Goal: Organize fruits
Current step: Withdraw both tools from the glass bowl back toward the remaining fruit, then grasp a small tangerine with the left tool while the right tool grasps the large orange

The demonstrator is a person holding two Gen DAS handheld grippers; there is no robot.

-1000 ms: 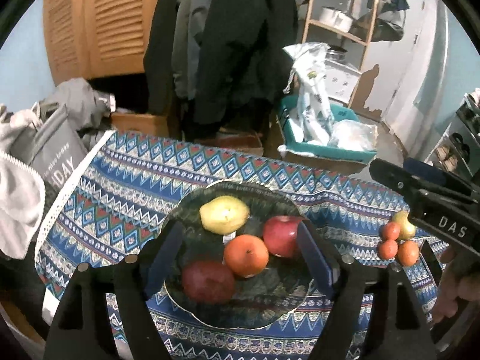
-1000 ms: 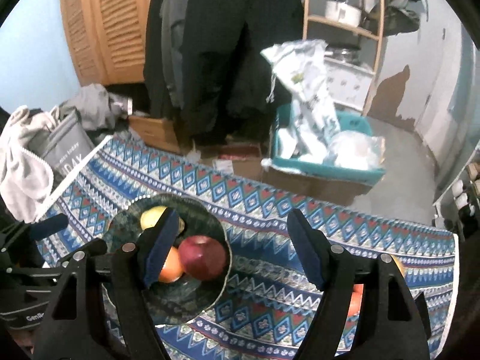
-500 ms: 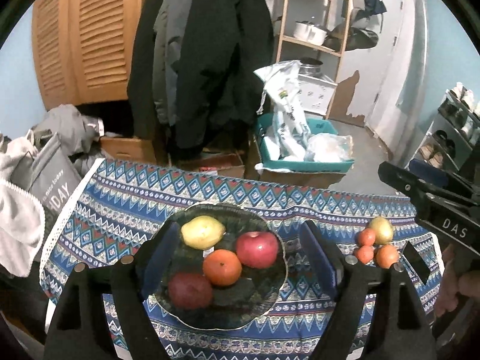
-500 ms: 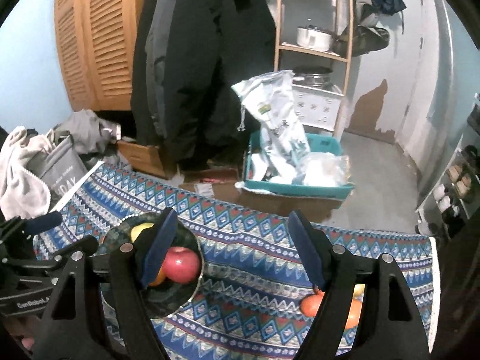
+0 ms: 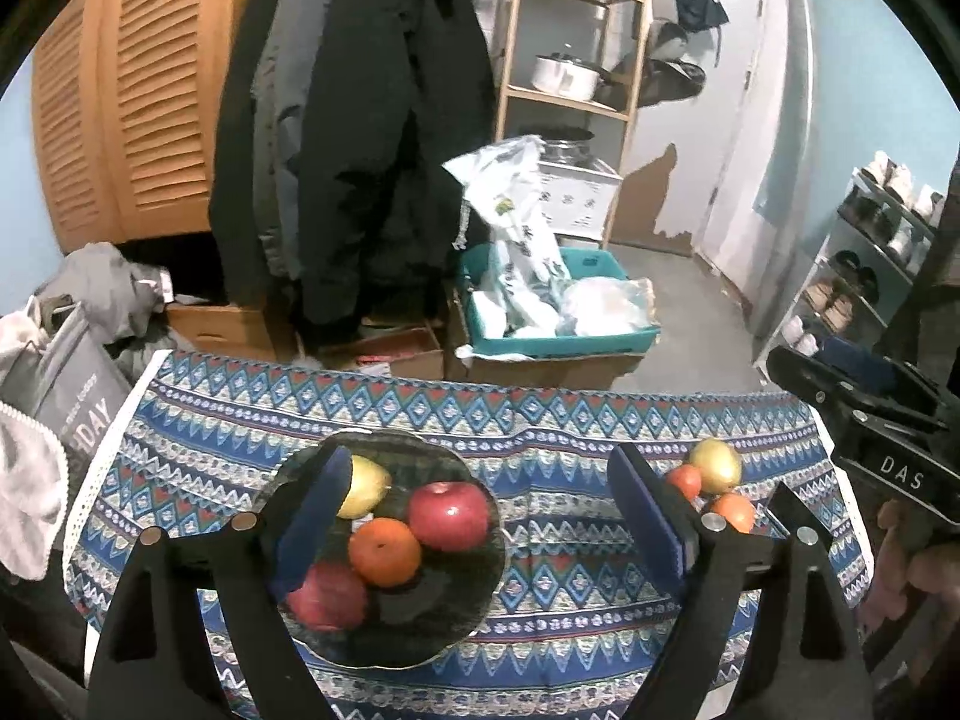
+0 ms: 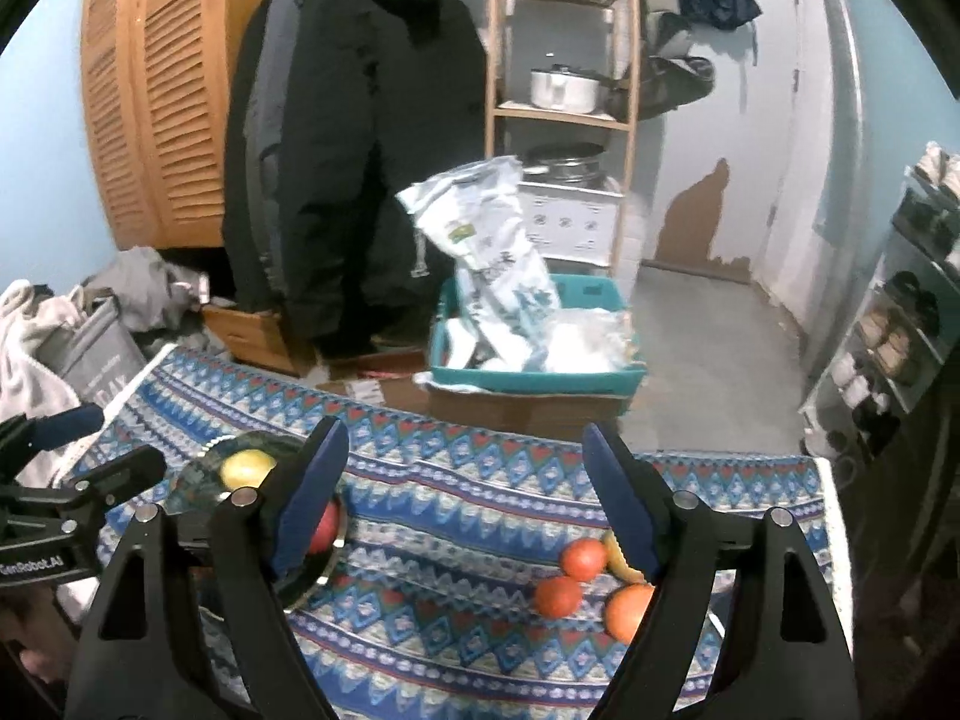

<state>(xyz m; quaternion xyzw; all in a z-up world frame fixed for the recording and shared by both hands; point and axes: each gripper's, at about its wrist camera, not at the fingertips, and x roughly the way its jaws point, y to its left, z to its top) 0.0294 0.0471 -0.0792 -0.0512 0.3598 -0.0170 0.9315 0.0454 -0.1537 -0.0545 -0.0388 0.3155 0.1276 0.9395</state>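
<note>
Both wrist cameras look forward and downward over the near edge of the patterned tablecloth [image 5: 540, 420] toward the hanging coats [image 5: 372, 138] and wooden shelf [image 6: 564, 114]. The left view stands nearer the left edge, above the dark plate [image 5: 474, 618]. The right view sits nearer the right edge. Both share the plate, the loose oranges [image 6: 558, 595] and the teal crate [image 6: 540, 381].

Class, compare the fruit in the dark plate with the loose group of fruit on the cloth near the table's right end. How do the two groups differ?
The plate's fruit includes two red apples; the loose group shows none. The plate's fruit sits inside the plate; the loose group lies directly on the patterned cloth. Both contain orange fruit and one yellowish piece.
</note>
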